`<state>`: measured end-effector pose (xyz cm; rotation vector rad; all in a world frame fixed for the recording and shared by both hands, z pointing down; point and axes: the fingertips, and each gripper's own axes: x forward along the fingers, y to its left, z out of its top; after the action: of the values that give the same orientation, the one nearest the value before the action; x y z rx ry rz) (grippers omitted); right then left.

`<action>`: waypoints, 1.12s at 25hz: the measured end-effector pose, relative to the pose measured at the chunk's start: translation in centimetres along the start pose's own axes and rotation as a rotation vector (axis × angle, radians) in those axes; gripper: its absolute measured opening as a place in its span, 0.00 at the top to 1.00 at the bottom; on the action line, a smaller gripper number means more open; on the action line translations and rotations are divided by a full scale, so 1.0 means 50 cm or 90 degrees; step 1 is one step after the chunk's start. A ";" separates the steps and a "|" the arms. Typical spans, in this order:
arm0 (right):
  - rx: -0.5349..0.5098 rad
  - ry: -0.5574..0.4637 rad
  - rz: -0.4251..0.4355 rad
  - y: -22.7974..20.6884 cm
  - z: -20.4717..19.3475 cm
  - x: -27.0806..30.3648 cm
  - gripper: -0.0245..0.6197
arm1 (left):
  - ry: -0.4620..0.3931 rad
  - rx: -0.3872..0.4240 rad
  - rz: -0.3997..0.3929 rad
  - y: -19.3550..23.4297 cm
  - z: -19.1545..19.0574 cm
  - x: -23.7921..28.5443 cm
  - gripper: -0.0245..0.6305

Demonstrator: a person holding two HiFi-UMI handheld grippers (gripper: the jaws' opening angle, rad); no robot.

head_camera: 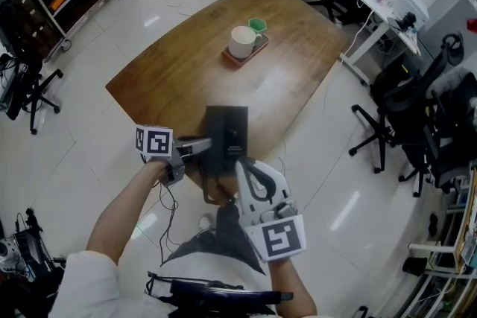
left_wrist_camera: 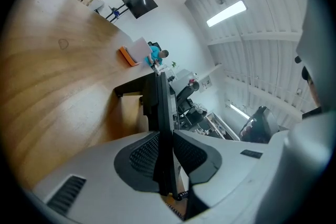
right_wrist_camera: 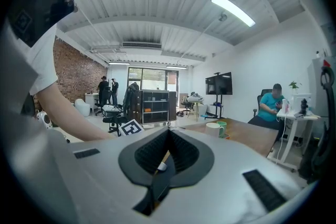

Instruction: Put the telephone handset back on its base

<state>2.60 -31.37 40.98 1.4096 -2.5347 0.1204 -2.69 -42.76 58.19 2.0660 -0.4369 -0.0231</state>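
Black base (head_camera: 227,123) of the telephone at the near edge of the wooden counter (head_camera: 175,74). White cup (head_camera: 241,42) well beyond base, not involved.

Left gripper (head_camera: 203,147) in from base's left side, pinching a thin black slab seen edge-on. Slab judged to be the handset (left_wrist_camera: 164,134), with pads (left_wrist_camera: 139,157) flat against both its faces. Handset along base's left edge, roughly level with it. Coiled cord (left_wrist_camera: 181,195) just below, at the gripper end. Cannot tell whether fully seated in the cradle or a touch above it.

Right gripper (head_camera: 246,169) just off base's near right corner, pressed together, nothing between. Aimed past base toward the cup, and not touching base as far as visible.

Step, as judged: final placement, with handset at base but not let go. Nearly done.

Next move calls for settling handset flat into the cradle. Then spread the left gripper and back straight out to base's left, with no lift and no snagging the cord.

Risks:
- handset tipping off base's left edge
- base sliding toward the counter edge if dragged

If needed, right gripper close enough to steady base's near corner.
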 end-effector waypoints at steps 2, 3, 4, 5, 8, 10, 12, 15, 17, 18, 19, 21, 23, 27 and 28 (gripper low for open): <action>0.001 -0.001 -0.001 -0.001 -0.001 -0.003 0.96 | 0.001 0.003 0.003 0.002 -0.002 -0.001 0.84; 0.000 -0.002 -0.002 -0.002 -0.001 -0.005 0.96 | 0.000 0.006 0.005 0.002 -0.002 -0.001 0.84; 0.000 -0.002 -0.002 -0.002 -0.001 -0.005 0.96 | -0.001 0.009 0.007 0.003 -0.003 -0.001 0.84; -0.001 -0.003 -0.002 -0.002 -0.001 -0.005 0.96 | -0.002 0.012 0.010 0.004 -0.002 -0.001 0.84; 0.000 -0.003 -0.001 0.000 -0.001 -0.002 0.96 | -0.007 0.024 0.021 0.011 -0.002 -0.004 0.77; 0.002 -0.002 0.000 0.001 -0.001 -0.002 0.96 | -0.013 0.031 0.025 0.011 -0.004 -0.007 0.74; 0.000 -0.002 0.000 0.001 -0.001 -0.002 0.96 | -0.020 0.032 0.027 0.012 -0.004 -0.010 0.74; -0.003 -0.003 -0.001 0.005 0.002 -0.004 0.96 | -0.034 0.033 0.030 0.009 0.004 -0.018 0.74; -0.005 0.001 -0.001 0.009 0.000 -0.007 0.96 | -0.047 0.042 0.036 0.005 0.010 -0.027 0.74; -0.007 0.002 -0.002 0.013 0.001 -0.009 0.96 | -0.054 0.049 0.039 0.000 0.014 -0.034 0.74; -0.008 0.001 -0.003 0.016 0.003 -0.012 0.96 | -0.063 0.058 0.040 -0.007 0.019 -0.041 0.77; -0.011 -0.004 -0.004 0.024 0.011 -0.019 0.96 | -0.081 0.081 0.043 -0.026 0.027 -0.058 0.79; -0.014 -0.010 -0.004 0.036 0.018 -0.027 0.96 | -0.102 0.114 0.046 -0.051 0.031 -0.077 0.81; -0.024 -0.017 -0.002 0.068 0.027 -0.046 0.96 | -0.156 0.199 0.027 -0.153 0.042 -0.116 0.88; -0.025 -0.020 -0.003 0.075 0.031 -0.051 0.96 | -0.167 0.219 0.014 -0.184 0.042 -0.124 0.88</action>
<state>0.46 -27.53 39.03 1.4127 -2.5440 0.0481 -6.14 -38.40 48.37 2.4075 -0.6616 -0.2207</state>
